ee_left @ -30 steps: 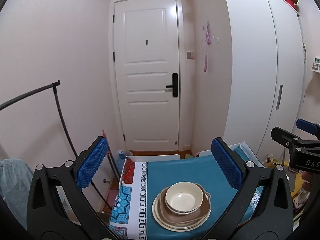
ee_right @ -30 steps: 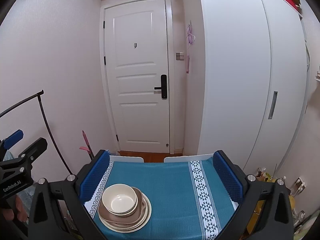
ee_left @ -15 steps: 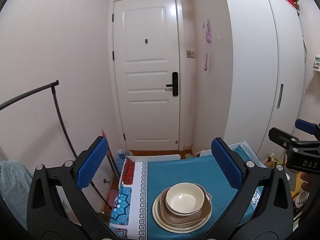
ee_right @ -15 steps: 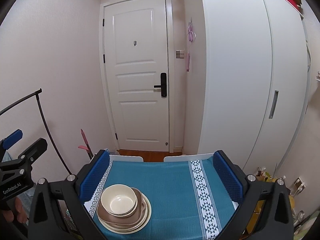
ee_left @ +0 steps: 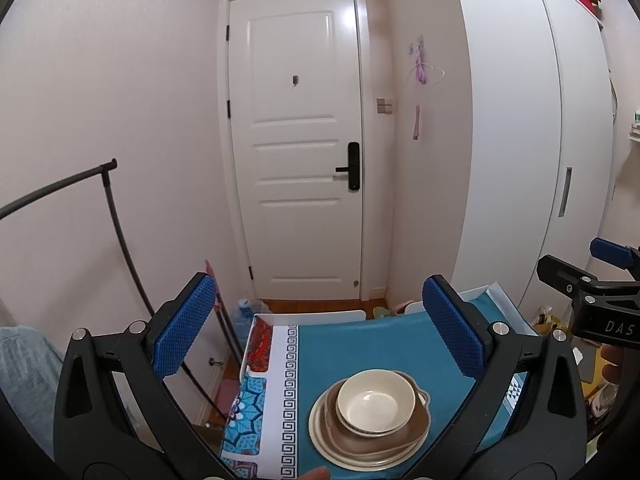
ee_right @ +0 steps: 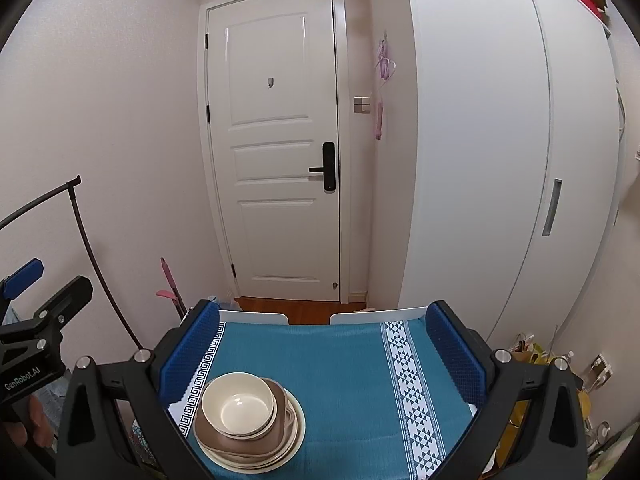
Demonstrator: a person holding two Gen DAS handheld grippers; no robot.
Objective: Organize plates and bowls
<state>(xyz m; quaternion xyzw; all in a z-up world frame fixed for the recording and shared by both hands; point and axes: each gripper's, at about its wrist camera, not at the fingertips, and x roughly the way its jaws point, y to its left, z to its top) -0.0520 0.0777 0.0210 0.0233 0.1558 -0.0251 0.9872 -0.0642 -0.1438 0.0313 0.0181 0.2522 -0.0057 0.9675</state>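
A cream bowl (ee_left: 374, 405) sits nested on a brown dish (ee_left: 404, 438) on top of cream plates (ee_left: 320, 438), one stack on the teal tablecloth (ee_left: 360, 344). The same stack shows in the right wrist view, with the bowl (ee_right: 238, 404) at the lower left. My left gripper (ee_left: 316, 332) is open and empty, held above and behind the stack. My right gripper (ee_right: 322, 354) is open and empty, above the cloth (ee_right: 340, 368) to the right of the stack. Each gripper shows at the edge of the other's view.
The small table has white edges (ee_right: 376, 315) and stands before a white door (ee_right: 280, 152). A white wardrobe (ee_right: 500, 160) is on the right. A black clothes rail (ee_left: 116, 224) stands on the left. Bags and clutter (ee_right: 532, 354) lie on the floor at the right.
Both grippers have drifted slightly; the stack sits a little lower in the left wrist view. Nothing was grasped or released.
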